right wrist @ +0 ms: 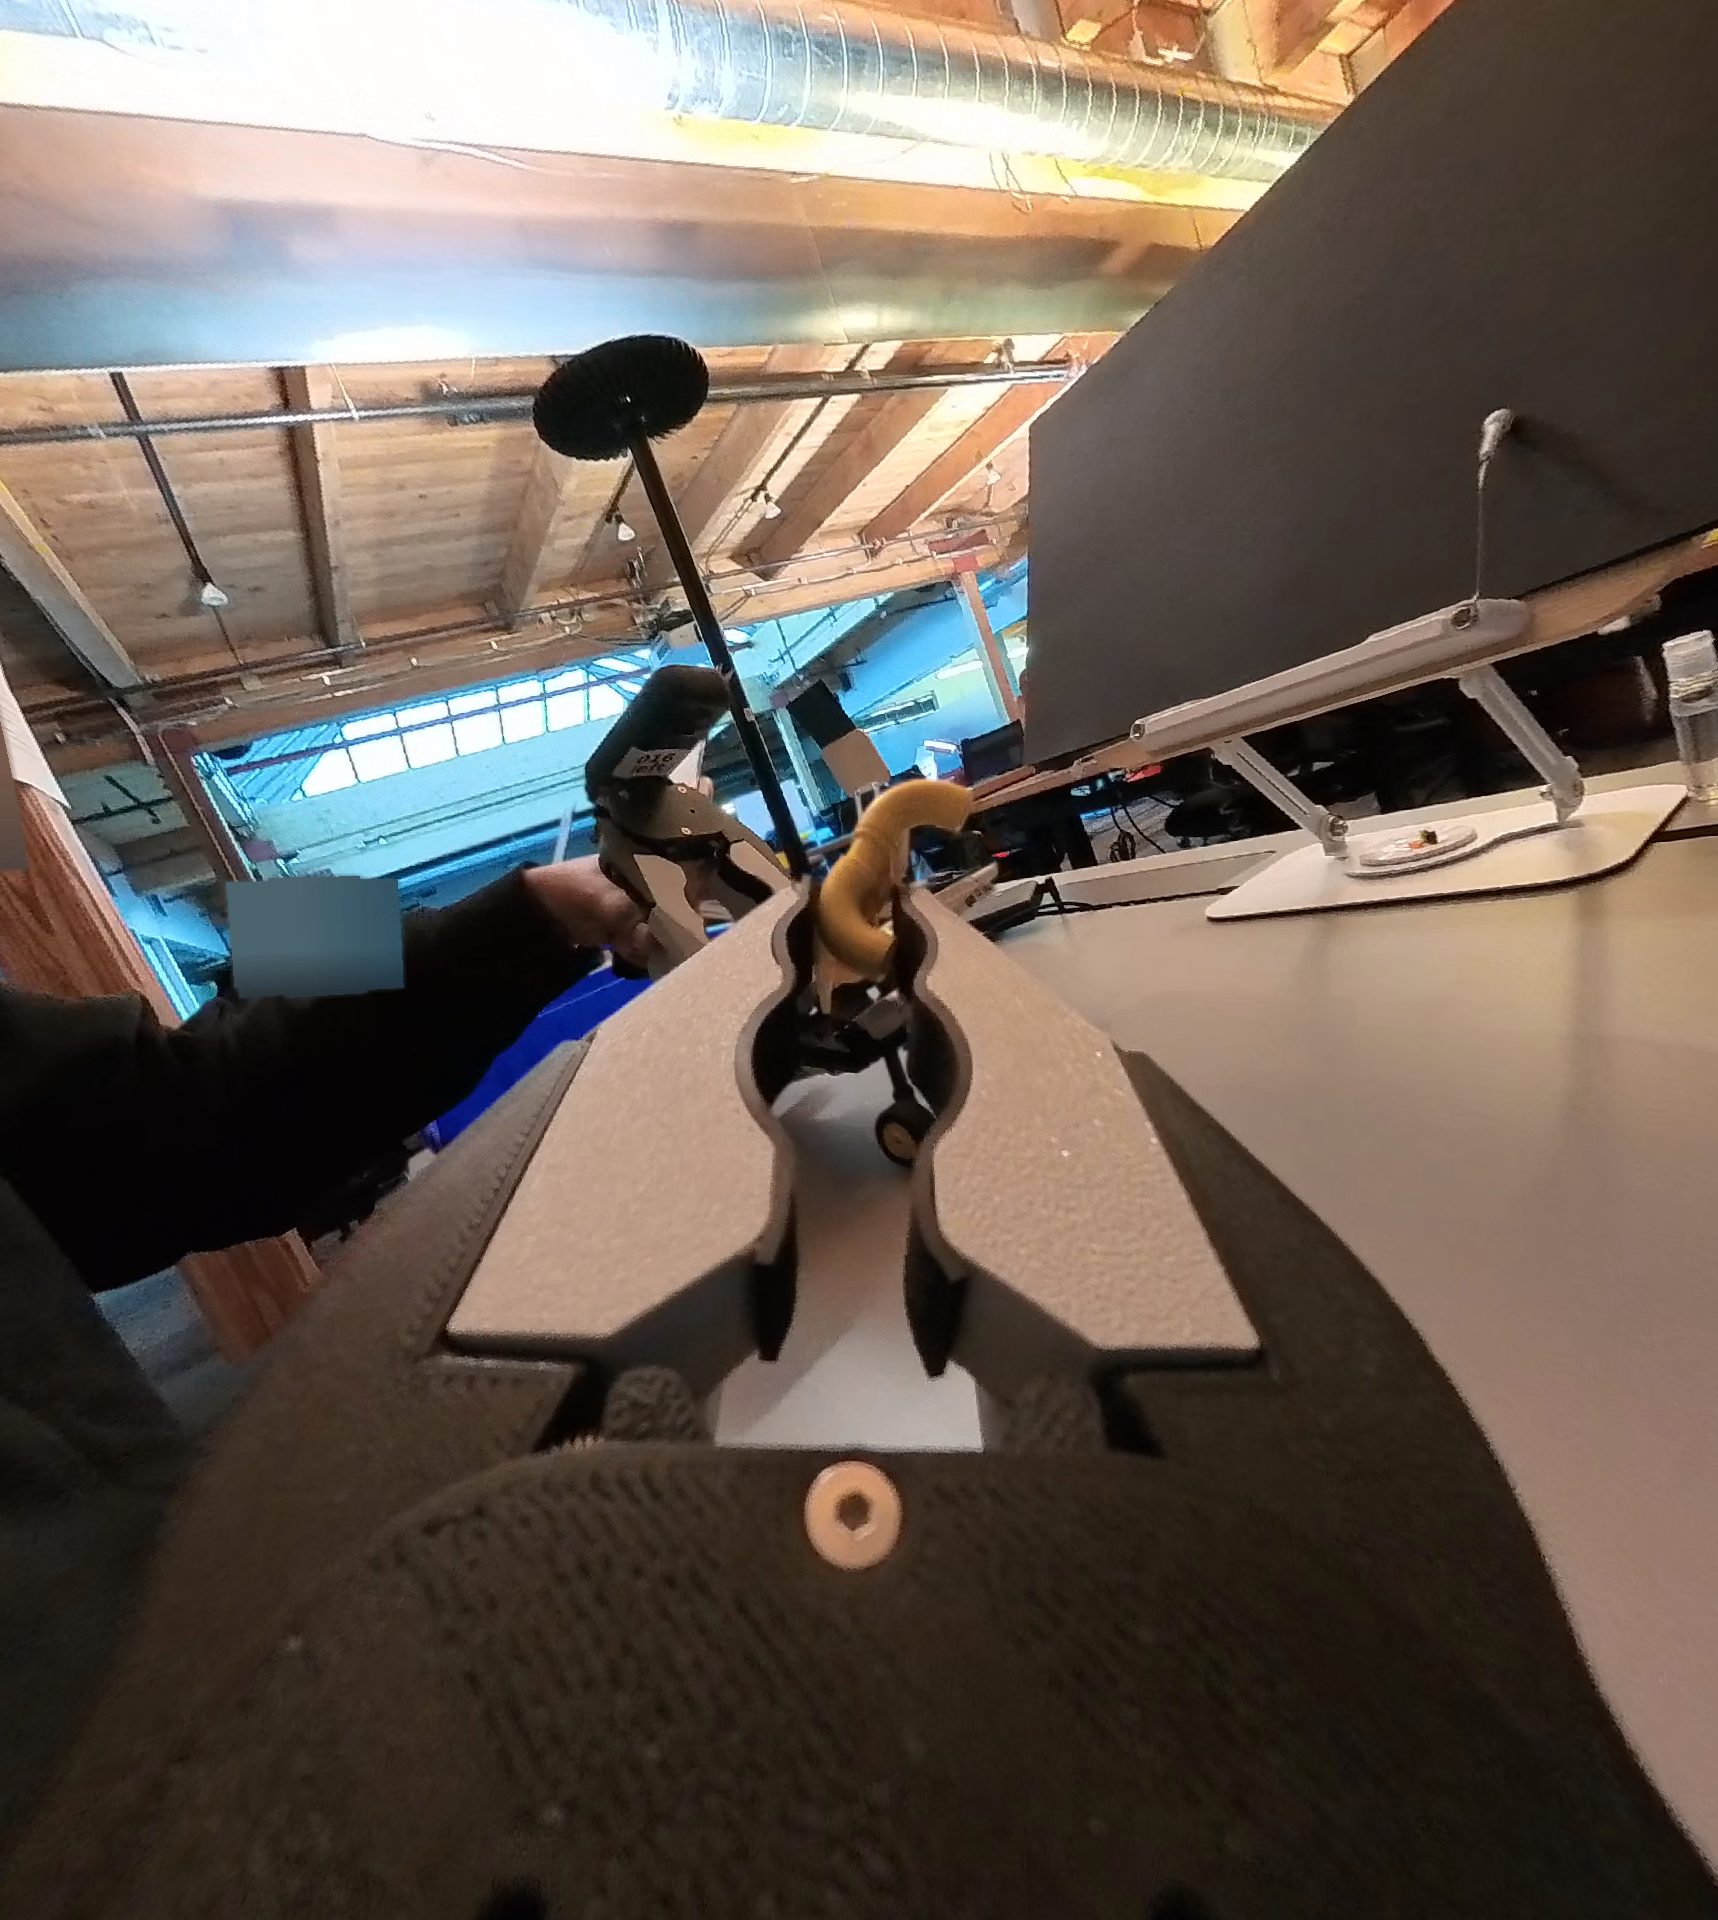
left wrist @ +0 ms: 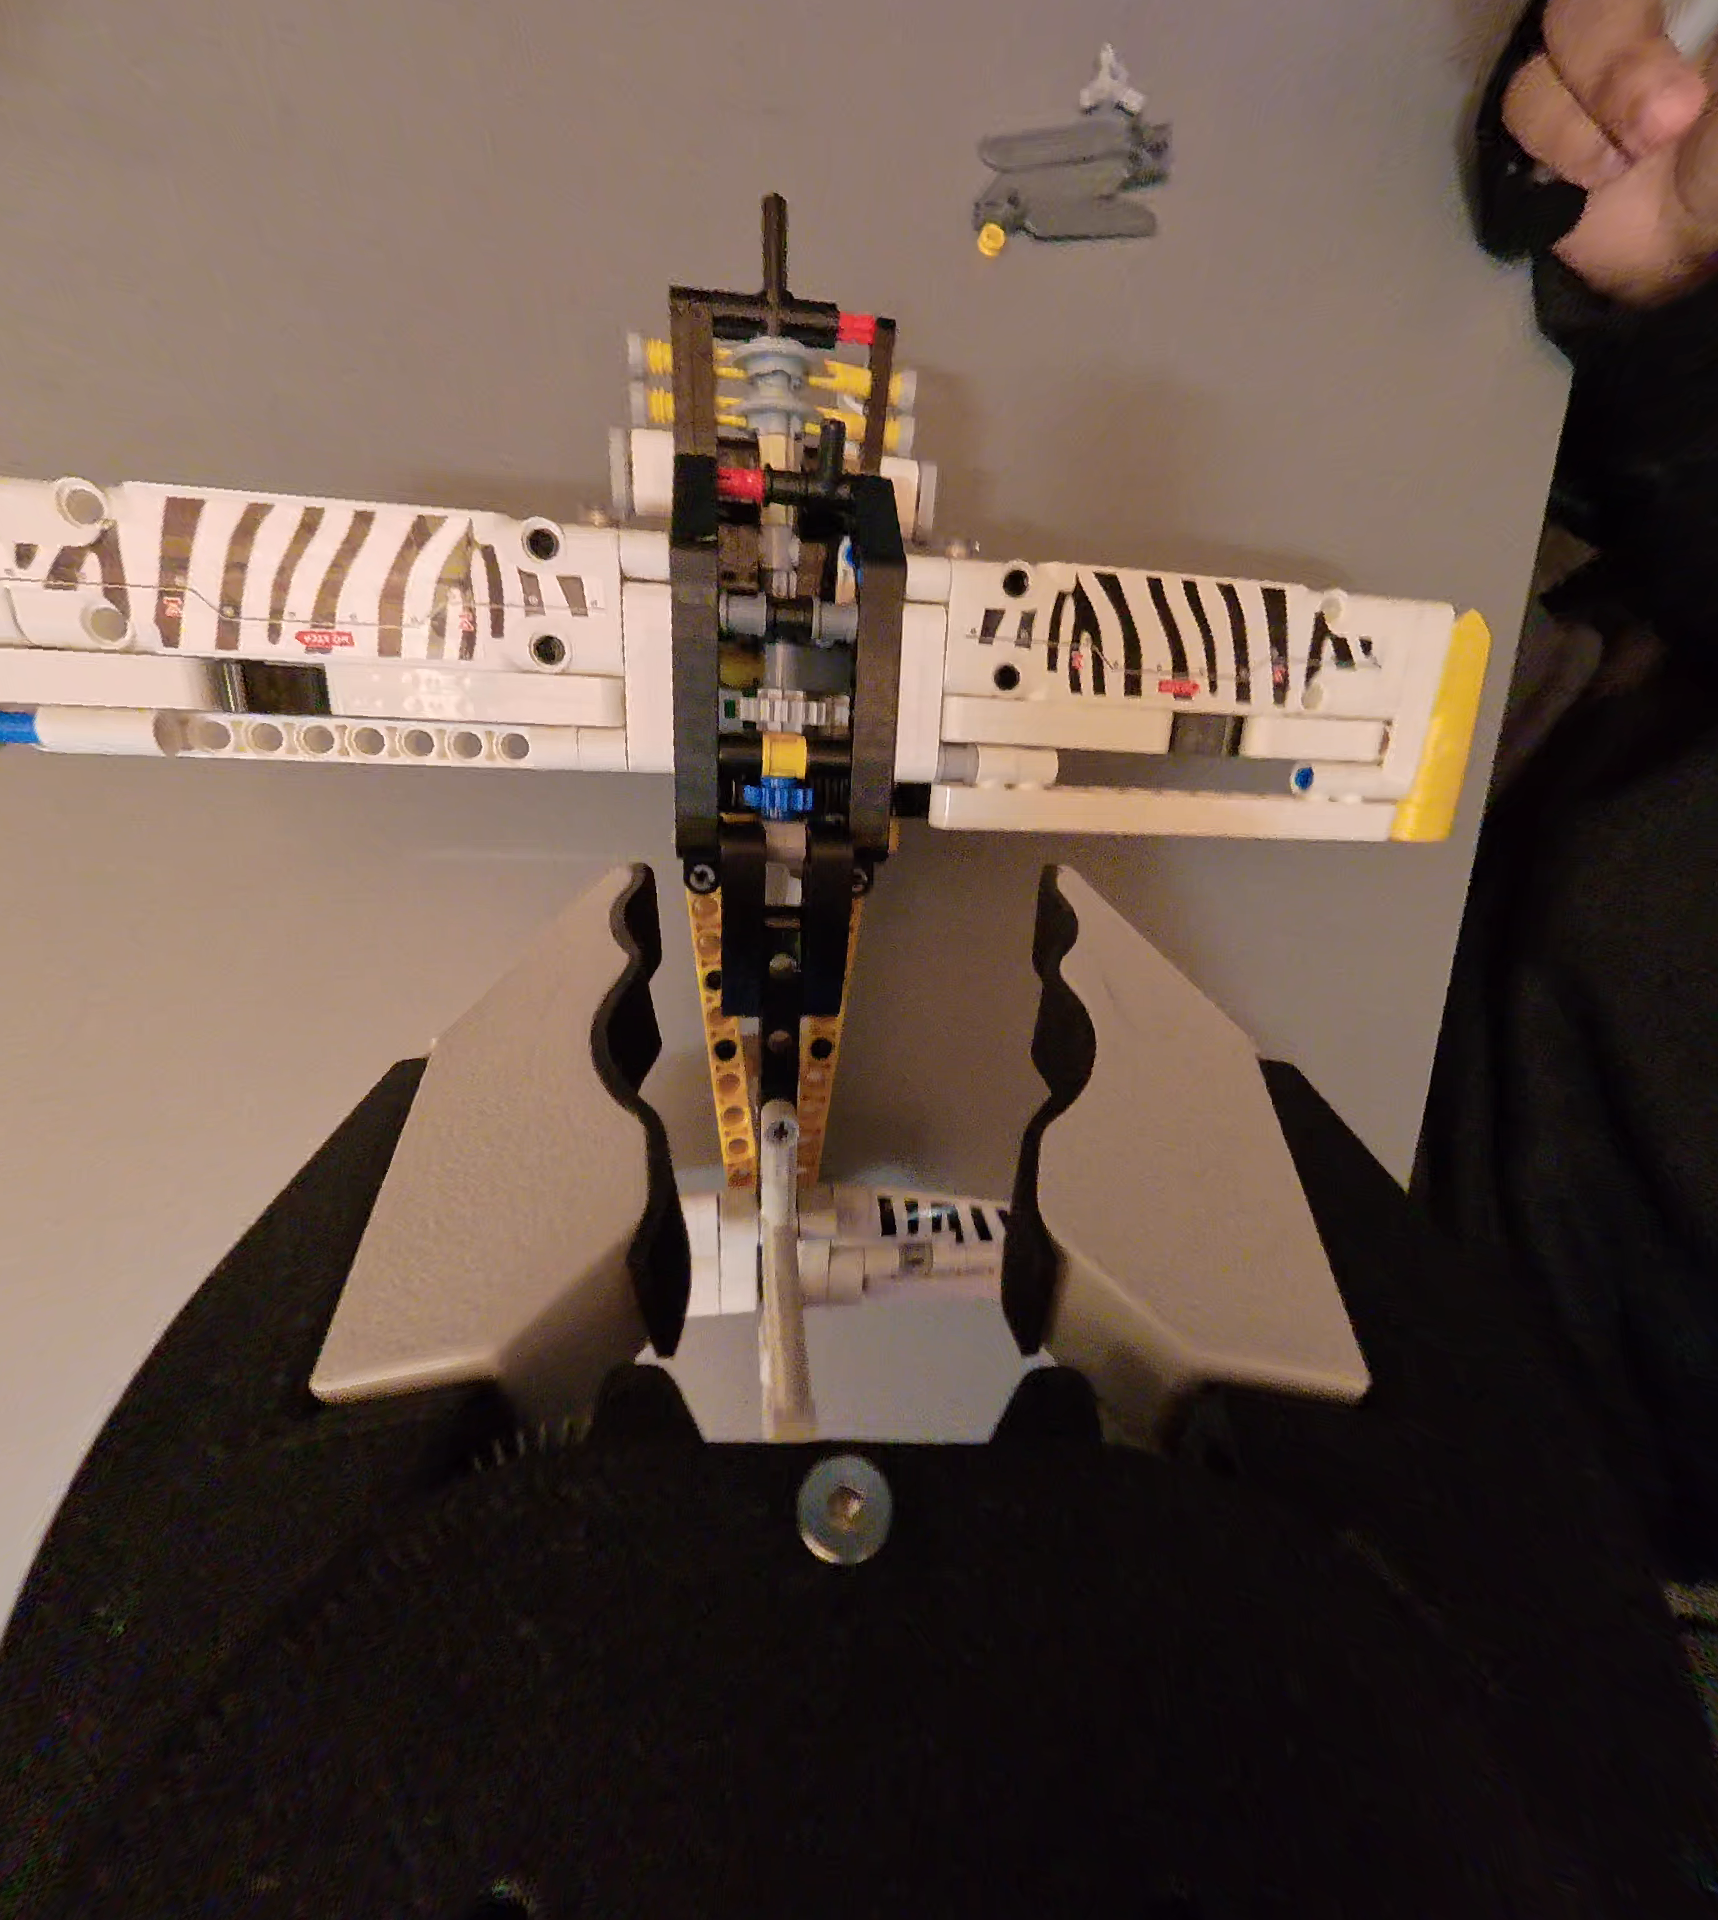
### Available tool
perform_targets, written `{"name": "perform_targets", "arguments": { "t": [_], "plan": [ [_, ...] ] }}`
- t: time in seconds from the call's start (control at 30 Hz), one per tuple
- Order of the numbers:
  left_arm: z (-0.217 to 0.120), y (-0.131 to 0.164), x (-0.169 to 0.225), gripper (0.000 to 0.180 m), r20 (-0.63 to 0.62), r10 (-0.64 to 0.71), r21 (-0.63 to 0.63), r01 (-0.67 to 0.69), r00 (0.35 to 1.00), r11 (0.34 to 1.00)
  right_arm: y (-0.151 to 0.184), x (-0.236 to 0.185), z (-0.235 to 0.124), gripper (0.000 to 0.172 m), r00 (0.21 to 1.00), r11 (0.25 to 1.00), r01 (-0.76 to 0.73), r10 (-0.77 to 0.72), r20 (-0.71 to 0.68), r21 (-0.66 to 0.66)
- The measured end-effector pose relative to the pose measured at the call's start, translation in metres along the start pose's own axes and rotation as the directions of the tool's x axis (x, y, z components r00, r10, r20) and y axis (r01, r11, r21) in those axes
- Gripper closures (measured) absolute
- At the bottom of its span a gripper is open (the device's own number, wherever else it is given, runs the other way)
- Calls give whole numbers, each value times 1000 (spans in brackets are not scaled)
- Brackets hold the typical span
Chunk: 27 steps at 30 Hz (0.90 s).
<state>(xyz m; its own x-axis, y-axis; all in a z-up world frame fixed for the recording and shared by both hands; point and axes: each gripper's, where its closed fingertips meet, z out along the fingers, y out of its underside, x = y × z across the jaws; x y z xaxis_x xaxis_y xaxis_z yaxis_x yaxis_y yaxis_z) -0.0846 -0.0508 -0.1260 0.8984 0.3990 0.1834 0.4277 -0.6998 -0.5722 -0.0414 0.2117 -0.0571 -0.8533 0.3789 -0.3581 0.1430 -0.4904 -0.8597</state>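
left gripper [left wrist: 844, 997]: hovering over the grey bench [left wrist: 211, 1039], jaws spread wide, pads [left wrist: 631, 997] clear of everything, gripping nothing.
between left jaws: straddling the yellow-and-black tail boom [left wrist: 777, 997] of the brick-built plane [left wrist: 782, 644], gaps showing on both sides.
plane: lying flat mid-bench, white wings with black stripes [left wrist: 315, 592] stretching toward the left and right edges, yellow wingtip [left wrist: 1447, 727] pointing to the right edge, black axle [left wrist: 774, 244] sticking out at the nose toward the far edge.
loose parts: grey propeller blades [left wrist: 1068, 182] with a small yellow pin [left wrist: 988, 241] sitting near the far right corner, well apart from the plane.
right gripper [right wrist: 850, 935]: jaws nearly closed, clamping on the plane's edge right at the yellow curved piece [right wrist: 881, 873]; small wheel [right wrist: 902, 1132] showing in the gap below.
right view extras: black rod with black toothed disc [right wrist: 621, 400] rising beyond the fingertips; other gripper and hand [right wrist: 595, 904] just behind; clear bottle [right wrist: 1702, 717] and white laptop stand [right wrist: 1437, 862] toward the far side of the bench.
hand [left wrist: 1655, 135]: blurring at the bench's far right corner.
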Motion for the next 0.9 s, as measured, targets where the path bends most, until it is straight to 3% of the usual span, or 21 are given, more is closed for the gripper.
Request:
{"name": "perform_targets", "arguments": {
  "t": [0.2,0.3,0.5,0.67,0.8,0.9],
  "plan": [
    [20,23,-11,119,58,10,-124,-2,998,992,3,0,1,160,1000,1000,8,-8,-6,-16],
    [28,22,-18,145,143,55,-140,-35,988,990,4,-1,2,161,1000,1000,17,-17,-9,-25],
    [15,16,-34,144,168,152,-206,-117,974,972,3,0,1,161,1000,1000,10,-10,-9,-14],
    [2,10,-54,146,44,355,-259,-333,934,907,5,-1,2,160,1000,999,18,-19,-14,-31],
    [3,6,-81,146,-26,341,-215,-338,940,916,6,-1,2,160,1000,999,21,-21,-18,-34],
    [0,3,-119,145,42,368,-219,-351,929,911,6,0,2,160,1000,999,15,-16,-18,-32]
  ]
}}
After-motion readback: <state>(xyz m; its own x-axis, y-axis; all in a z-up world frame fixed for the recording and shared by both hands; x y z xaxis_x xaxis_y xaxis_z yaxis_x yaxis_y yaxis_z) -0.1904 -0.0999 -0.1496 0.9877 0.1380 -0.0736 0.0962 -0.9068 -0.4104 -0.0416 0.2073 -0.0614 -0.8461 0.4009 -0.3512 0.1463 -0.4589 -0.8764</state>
